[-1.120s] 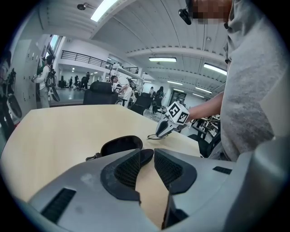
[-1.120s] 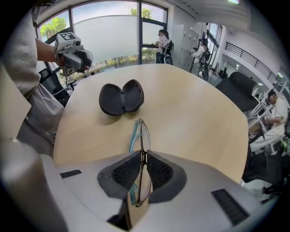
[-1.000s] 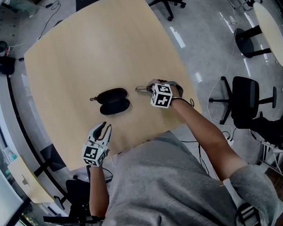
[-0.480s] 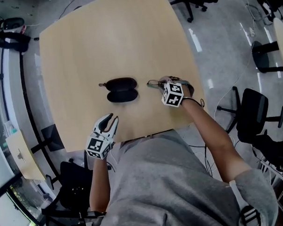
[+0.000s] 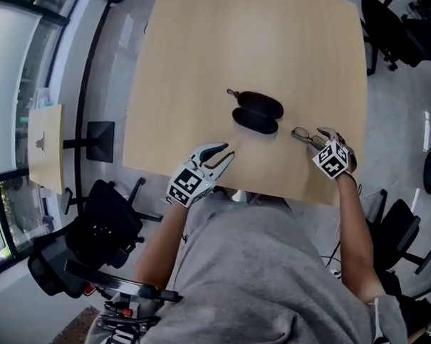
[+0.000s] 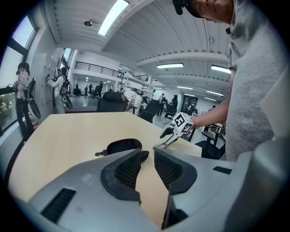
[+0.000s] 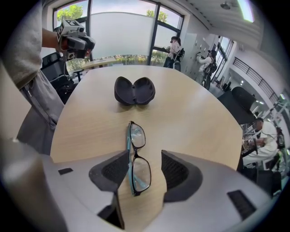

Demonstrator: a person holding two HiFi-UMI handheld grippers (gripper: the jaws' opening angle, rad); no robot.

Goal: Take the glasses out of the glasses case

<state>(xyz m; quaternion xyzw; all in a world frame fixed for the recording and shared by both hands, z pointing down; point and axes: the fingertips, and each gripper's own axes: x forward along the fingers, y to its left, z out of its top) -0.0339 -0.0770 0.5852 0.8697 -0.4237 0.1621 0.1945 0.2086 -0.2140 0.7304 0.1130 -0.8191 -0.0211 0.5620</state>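
Observation:
The black glasses case (image 5: 255,110) lies open on the wooden table (image 5: 217,46); it also shows in the left gripper view (image 6: 122,147) and the right gripper view (image 7: 134,89). The dark-framed glasses (image 7: 137,158) lie folded on the table to the case's right (image 5: 307,136). My right gripper (image 7: 144,170) stands over them; its jaws have just been opening and the pads (image 7: 117,168) stand clear of the frame on both sides. My left gripper (image 5: 218,155) hovers at the table's near edge, short of the case, jaws (image 6: 146,156) slightly apart with nothing between them.
Black office chairs stand round the table, one at the near left (image 5: 103,222) and others at the right (image 5: 387,25). A small side table (image 5: 43,147) stands at the far left. People stand by the windows in the background (image 7: 174,47).
The head view has swung round. My left gripper has come forward and up to the table's near edge. My right gripper stays at the glasses, right of the case.

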